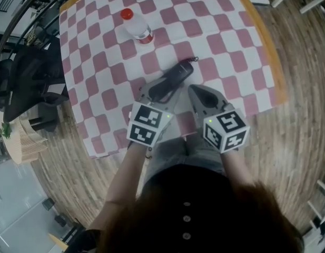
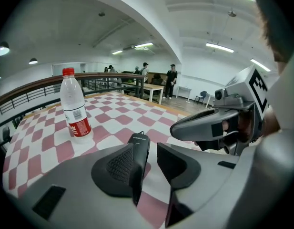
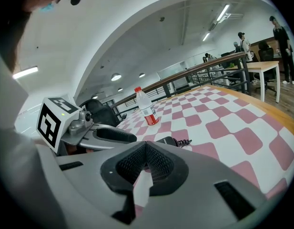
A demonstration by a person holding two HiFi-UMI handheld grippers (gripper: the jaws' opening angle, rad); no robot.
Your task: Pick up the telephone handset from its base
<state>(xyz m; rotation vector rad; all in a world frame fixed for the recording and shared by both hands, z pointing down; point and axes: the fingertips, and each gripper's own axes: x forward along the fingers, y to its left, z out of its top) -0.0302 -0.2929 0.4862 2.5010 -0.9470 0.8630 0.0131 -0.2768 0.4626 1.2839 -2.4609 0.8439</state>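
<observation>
1. I am holding the left gripper (image 2: 150,160) low in the centre of the head view, with its jaws standing apart (a moderate gap).
2. The telephone handset (image 1: 179,73) is lying between those jaws on the checked cloth (image 1: 220,30), with a gap showing at the right pad.
3. I am holding the right gripper (image 3: 145,147) just to the right, with its jaws closed together on nothing.
4. A water bottle (image 1: 137,25) is standing at the upper left.

There is one black phone handset (image 1: 175,77). There is one water bottle (image 1: 137,25). There is one checked cloth (image 1: 220,41). There are two grippers, the left gripper (image 1: 161,92) and the right gripper (image 1: 196,92).
</observation>
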